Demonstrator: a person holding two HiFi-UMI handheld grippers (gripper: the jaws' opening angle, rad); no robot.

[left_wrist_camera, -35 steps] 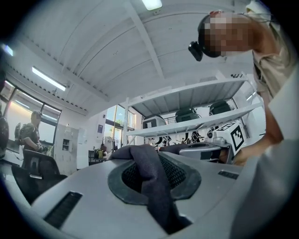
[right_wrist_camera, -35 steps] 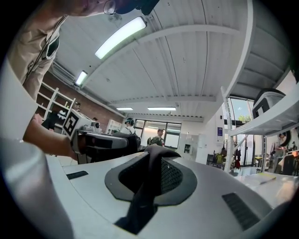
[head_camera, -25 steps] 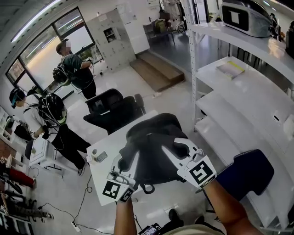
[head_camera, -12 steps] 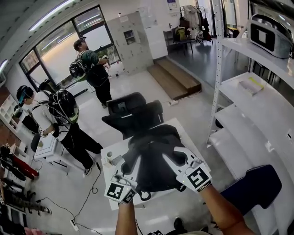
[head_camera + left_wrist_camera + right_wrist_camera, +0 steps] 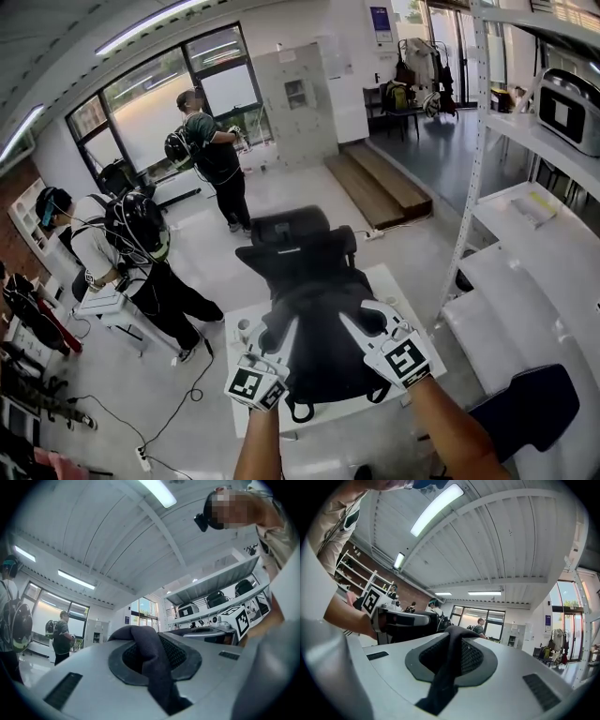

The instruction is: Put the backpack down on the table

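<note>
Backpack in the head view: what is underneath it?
A white table shows round the edges of the backpack. Its middle is covered, so anything lying there cannot be seen; whether the backpack touches it is unclear.

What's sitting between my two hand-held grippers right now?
The black backpack, in the head view: it spans the gap between the left hand-held gripper and the right hand-held gripper, each clamped on its dark fabric.
</note>
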